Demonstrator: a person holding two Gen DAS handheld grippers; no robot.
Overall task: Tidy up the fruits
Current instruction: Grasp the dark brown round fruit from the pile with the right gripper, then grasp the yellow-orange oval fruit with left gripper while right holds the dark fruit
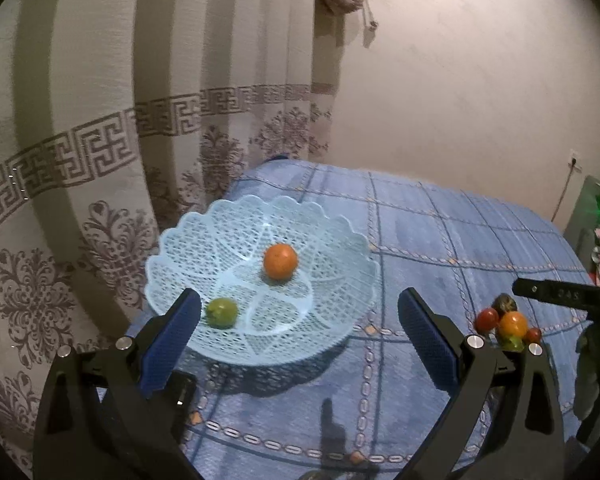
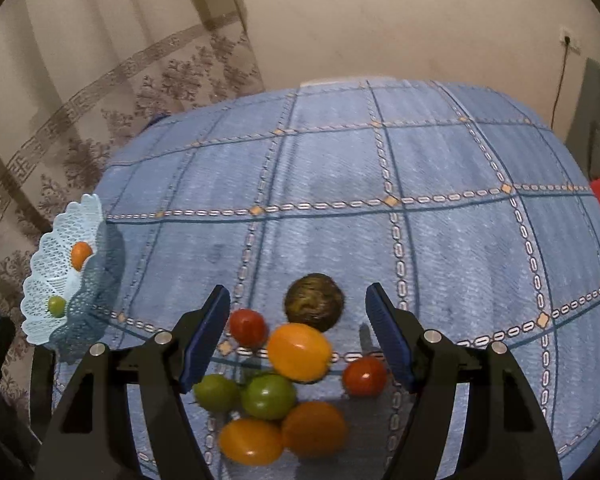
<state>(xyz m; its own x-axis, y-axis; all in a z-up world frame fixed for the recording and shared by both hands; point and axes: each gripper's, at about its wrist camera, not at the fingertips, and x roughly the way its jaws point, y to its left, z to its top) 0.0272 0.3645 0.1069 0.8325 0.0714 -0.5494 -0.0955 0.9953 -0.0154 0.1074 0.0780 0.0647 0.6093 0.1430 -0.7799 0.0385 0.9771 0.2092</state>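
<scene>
Right hand-held gripper (image 2: pixel 298 330) hovers released over the fruit pile (image 2: pixel 288 376) on the blue-clothed bench (image 2: pixel 380 160); left hand-held gripper (image 1: pixel 300 332), also released, faces the basket (image 1: pixel 332 240). Early going, I judge: two fruits are in the basket, one orange (image 1: pixel 280 261) and one green (image 1: pixel 221 312). Eight remain: three orange-yellow, two green, two red, one dark.

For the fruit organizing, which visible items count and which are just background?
Job items: light blue lattice basket holding an orange fruit and a green fruit; loose fruit pile on the blue bedspread; open left gripper and right gripper.

Background: patterned curtain, wall socket.
</scene>
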